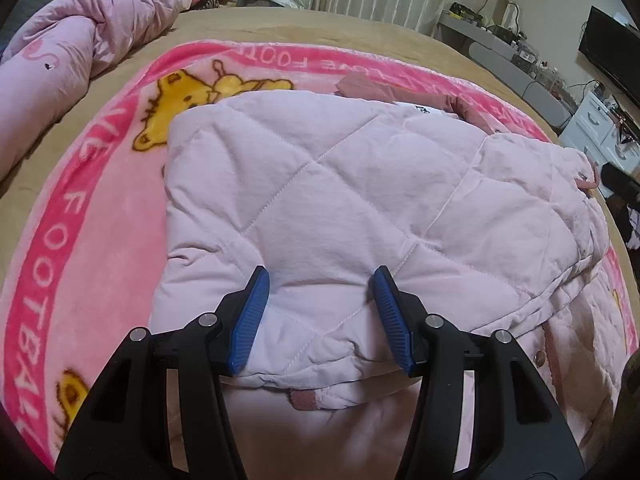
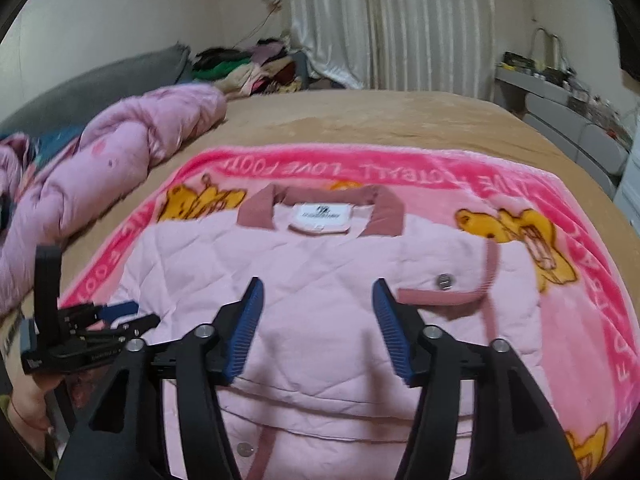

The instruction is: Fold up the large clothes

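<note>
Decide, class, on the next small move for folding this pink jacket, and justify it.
Probably lower the left gripper and close it on the near hem of the jacket: its fingers are open over that edge, holding nothing, as is the right gripper.

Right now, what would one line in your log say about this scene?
stage: fold under way | pink quilted jacket partly folded on cartoon blanket | left claw open, above jacket | right claw open, holding nothing

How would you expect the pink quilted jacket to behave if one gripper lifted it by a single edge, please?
The quilted jacket would probably droop rather than hold shape; its folded layers already sag. Puffy padding suggests it is bulky but fairly light. Both the left gripper and right gripper are open.
</note>
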A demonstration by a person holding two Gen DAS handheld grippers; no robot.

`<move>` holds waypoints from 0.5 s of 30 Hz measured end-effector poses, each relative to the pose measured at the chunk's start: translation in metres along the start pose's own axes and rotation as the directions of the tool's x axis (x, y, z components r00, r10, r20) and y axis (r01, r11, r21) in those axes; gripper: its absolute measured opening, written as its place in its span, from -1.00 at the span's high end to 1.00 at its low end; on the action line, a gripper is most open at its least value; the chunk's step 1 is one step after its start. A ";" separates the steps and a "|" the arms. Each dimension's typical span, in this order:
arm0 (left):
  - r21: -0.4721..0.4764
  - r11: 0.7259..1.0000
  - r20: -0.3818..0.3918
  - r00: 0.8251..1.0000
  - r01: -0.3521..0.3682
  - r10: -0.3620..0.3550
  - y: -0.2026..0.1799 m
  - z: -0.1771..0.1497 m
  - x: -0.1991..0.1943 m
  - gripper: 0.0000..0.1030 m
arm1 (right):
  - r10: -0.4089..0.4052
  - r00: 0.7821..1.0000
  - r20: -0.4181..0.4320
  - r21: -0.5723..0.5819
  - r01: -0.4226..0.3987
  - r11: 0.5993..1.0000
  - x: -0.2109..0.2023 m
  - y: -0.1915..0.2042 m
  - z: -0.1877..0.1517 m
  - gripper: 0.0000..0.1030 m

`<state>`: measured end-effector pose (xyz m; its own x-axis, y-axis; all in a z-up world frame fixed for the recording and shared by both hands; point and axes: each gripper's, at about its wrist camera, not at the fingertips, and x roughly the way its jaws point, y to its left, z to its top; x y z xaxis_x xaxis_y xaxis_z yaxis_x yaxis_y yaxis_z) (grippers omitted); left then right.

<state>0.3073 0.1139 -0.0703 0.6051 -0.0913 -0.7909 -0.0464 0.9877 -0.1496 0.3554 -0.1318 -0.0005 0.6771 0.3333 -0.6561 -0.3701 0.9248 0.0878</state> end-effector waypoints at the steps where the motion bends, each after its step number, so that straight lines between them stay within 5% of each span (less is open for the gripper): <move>1: -0.001 1.000 0.000 1.000 0.001 -0.001 0.000 0.000 0.000 0.11 | -0.009 1.000 -0.021 -0.001 0.009 1.000 0.006 0.003 -0.001 -0.22; 9: -0.002 1.000 0.001 1.000 0.001 -0.001 0.000 0.000 0.000 0.11 | -0.055 0.984 -0.172 0.038 0.062 0.997 0.054 -0.012 -0.025 -0.27; 15: -0.001 1.000 0.000 1.000 0.000 0.000 0.000 0.000 0.000 0.11 | -0.048 0.982 -0.185 0.055 0.059 0.997 0.067 -0.017 -0.034 -0.29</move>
<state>0.3071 0.1139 -0.0700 0.6052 -0.0914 -0.7908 -0.0469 0.9876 -0.1500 0.3857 -0.1315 -0.0713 0.5652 0.2487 -0.7866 -0.2934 0.9517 0.0901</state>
